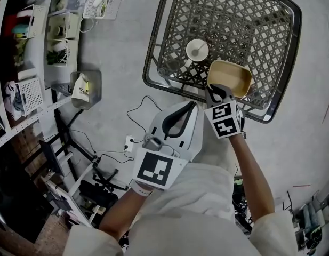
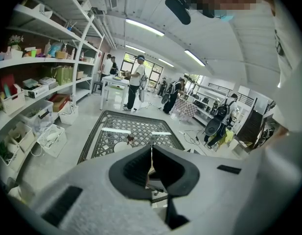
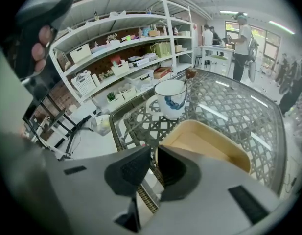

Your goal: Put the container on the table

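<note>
- The tan, shallow rectangular container (image 1: 231, 78) (image 3: 204, 141) sits over the near right part of the dark metal lattice table (image 1: 244, 20) (image 3: 239, 106), close to its near edge. Whether its base touches the lattice I cannot tell.
- The right gripper (image 1: 216, 89) (image 3: 151, 155) is at the container's near left corner. Its jaws are drawn narrow and clamp the thin rim — one pad outside the wall, the other inside.
- The left gripper (image 1: 192, 106) (image 3: 38, 38) (image 2: 151, 151) hangs above the grey floor (image 1: 121, 63), just short of the table's near edge and to the left of the right gripper. Its jaws are pressed together with nothing between them.
- A white round cup (image 1: 197, 49) (image 3: 170, 98) with a blue mark on its side stands upright on the table — beyond the container, a little to its left, apart from it.
- White shelves (image 1: 25, 63) (image 3: 116, 58) with baskets and boxes run along the left of the scene.
</note>
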Tool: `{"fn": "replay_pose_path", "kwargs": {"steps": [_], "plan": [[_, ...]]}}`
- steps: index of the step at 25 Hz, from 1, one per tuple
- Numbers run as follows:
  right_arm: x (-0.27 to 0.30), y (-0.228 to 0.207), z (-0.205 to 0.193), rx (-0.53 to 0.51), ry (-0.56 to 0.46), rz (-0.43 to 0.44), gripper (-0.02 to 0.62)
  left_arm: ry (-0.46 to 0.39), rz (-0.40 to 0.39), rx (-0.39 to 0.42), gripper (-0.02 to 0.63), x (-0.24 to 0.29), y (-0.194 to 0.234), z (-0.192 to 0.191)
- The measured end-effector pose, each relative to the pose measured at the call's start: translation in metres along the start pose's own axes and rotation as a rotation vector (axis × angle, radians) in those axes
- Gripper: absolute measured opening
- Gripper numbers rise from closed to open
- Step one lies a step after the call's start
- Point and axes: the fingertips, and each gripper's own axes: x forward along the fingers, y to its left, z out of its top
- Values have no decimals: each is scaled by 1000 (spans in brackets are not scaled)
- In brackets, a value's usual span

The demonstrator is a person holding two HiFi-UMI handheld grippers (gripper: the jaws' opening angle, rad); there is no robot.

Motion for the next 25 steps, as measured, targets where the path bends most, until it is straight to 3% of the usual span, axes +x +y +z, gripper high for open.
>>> {"fn": "replay_pose_path", "kwargs": {"steps": [7, 18, 25], "plan": [[-42, -6, 23, 47, -121, -56, 31, -28, -4, 32, 29, -12, -6, 14], [-144, -3, 70, 5, -287, -146, 21, -111, -24, 124, 29, -43, -18, 48], [-219, 8, 96, 1, -421, -215, 18, -148, -39, 126, 29, -65, -28, 65]]}}
